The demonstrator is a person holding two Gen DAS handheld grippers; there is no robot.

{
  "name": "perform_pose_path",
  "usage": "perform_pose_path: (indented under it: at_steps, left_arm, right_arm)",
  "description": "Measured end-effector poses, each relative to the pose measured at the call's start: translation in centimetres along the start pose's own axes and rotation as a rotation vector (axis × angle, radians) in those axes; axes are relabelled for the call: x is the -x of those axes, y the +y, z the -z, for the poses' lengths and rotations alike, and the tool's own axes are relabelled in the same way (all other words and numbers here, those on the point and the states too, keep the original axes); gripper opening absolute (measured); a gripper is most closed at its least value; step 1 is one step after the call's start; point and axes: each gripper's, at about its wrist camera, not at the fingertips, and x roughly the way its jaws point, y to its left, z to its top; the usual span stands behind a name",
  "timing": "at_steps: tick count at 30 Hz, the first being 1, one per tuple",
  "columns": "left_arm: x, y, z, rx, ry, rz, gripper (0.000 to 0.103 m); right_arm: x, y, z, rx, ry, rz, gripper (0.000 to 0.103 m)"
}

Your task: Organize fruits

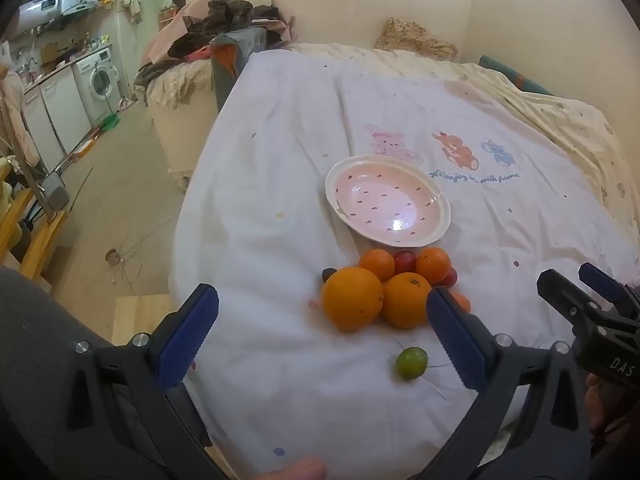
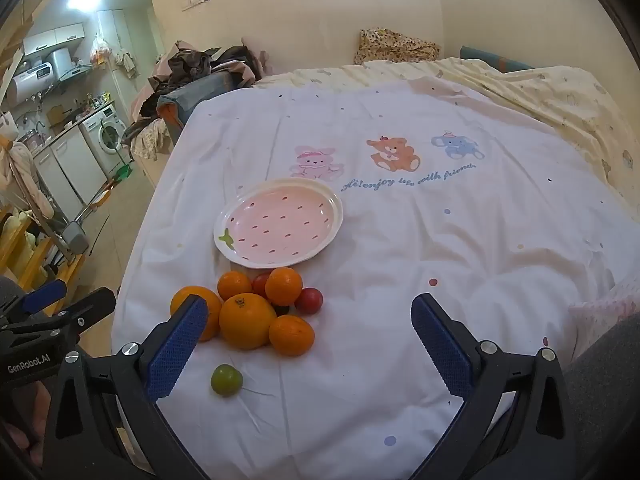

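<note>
Dark fruit [image 2: 281, 309] half-hidden behind oranges [image 2: 247, 321]

Bed [image 2: 400, 280] is wearing a white cartoon-print sheet [image 2: 440, 240]. Pink plate [image 2: 280, 226] is lying on it. Pile of oranges [image 2: 246, 320] and red plums [image 2: 309, 300] is sitting just beside the plate, nearer the camera. Green fruit [image 2: 226, 379] is lying alone, beyond the pile from the plate.

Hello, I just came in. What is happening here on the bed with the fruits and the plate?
A person holds a hand-held gripper in each hand above a bed covered with a white sheet. Both the left hand-held gripper and the right hand-held gripper are open and hold nothing. A pile of oranges and small red fruits lies beside an empty pink plate. One green fruit lies apart, nearer the grippers. No fruit is on the plate yet.
</note>
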Motion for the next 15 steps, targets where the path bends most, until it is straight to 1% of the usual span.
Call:
perform_pose_path:
  at_steps: [8, 9, 15]
  left_arm:
    - [0.03, 0.03, -0.25, -0.016, -0.004, 0.000, 0.102]
    - [0.05, -0.02, -0.02, -0.004, -0.005, -0.005, 0.102]
    - [-0.04, 0.45, -0.05, -0.006, -0.003, -0.007, 0.102]
  right_arm:
    - [0.03, -0.02, -0.02, -0.003, 0.003, -0.004, 0.103]
    - [0.05, 0.00, -0.03, -0.003, 0.003, -0.004, 0.103]
    - [0.26, 0.25, -0.06, 0.002, 0.006, -0.006, 0.103]
